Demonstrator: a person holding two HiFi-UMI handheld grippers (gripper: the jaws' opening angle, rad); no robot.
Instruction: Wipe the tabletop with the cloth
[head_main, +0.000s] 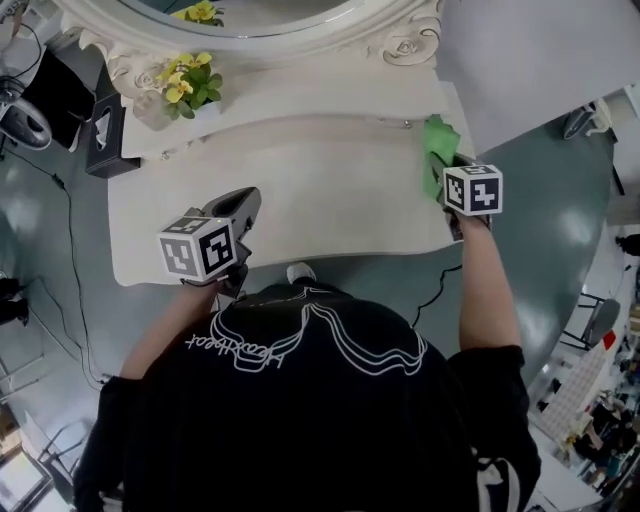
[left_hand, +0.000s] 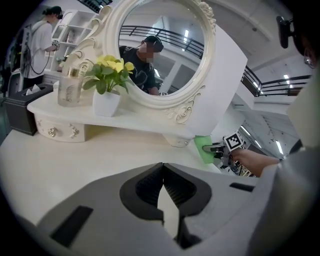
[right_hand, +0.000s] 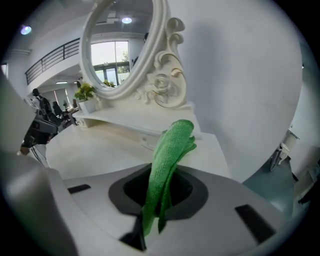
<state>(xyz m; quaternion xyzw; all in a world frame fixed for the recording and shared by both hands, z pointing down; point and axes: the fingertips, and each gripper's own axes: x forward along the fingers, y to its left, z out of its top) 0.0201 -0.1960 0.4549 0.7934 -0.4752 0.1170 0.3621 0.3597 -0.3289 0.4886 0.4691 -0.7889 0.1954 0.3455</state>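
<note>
A green cloth (head_main: 436, 150) lies at the right end of the white tabletop (head_main: 320, 200), near the mirror's base. My right gripper (head_main: 452, 190) is shut on the green cloth (right_hand: 167, 165), which stands up folded between the jaws and droops forward onto the table. In the left gripper view the green cloth (left_hand: 204, 148) and the right gripper (left_hand: 222, 149) show far off at the right. My left gripper (head_main: 240, 235) hovers over the table's front left edge. Its jaws are closed together with nothing between them (left_hand: 163, 187).
An ornate oval mirror (left_hand: 160, 50) stands on a raised shelf with small drawers (left_hand: 55, 130). A potted yellow flower (head_main: 188, 85), a clear glass (left_hand: 69, 90) and a black tissue box (head_main: 100, 135) sit at the left. A person stands far left in the left gripper view.
</note>
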